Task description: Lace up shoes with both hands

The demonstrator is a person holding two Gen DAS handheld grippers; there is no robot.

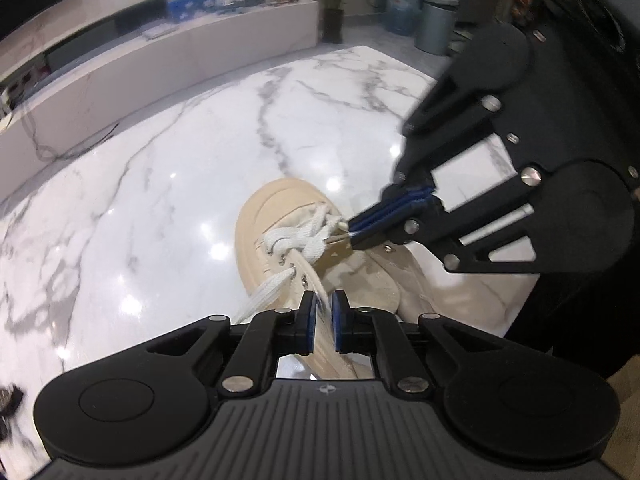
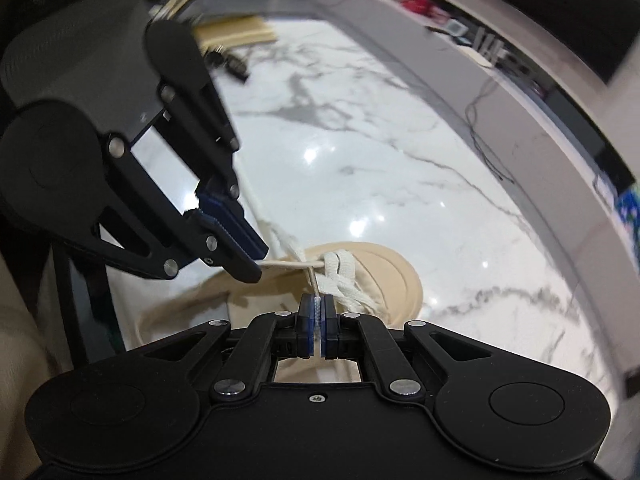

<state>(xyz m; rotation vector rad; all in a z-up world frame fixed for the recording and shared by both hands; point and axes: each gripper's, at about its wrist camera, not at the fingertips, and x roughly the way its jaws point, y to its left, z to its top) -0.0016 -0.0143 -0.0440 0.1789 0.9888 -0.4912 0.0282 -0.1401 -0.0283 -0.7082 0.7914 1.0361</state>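
A beige shoe (image 1: 264, 216) with white laces (image 1: 288, 238) lies on the marble table (image 1: 160, 200). In the left wrist view my left gripper (image 1: 323, 300) sits low over the eyelets, its blue pads closed on a flat cream lace strand (image 1: 308, 276). My right gripper (image 1: 352, 236) reaches in from the right and pinches a lace tip beside the crossed laces. In the right wrist view my right gripper (image 2: 318, 304) is shut on a thin lace end (image 2: 314, 280) above the shoe (image 2: 384, 276). My left gripper (image 2: 258, 266) comes from the left, holding a taut cream strand (image 2: 288, 265).
Small dark objects (image 2: 236, 66) and a beige pad (image 2: 236, 28) lie at the far end of the table. A long white counter (image 1: 180, 52) with a trailing cable stands beyond the table edge. A plant (image 1: 334, 8), a water bottle (image 1: 402, 8) and a bin (image 1: 436, 24) stand behind.
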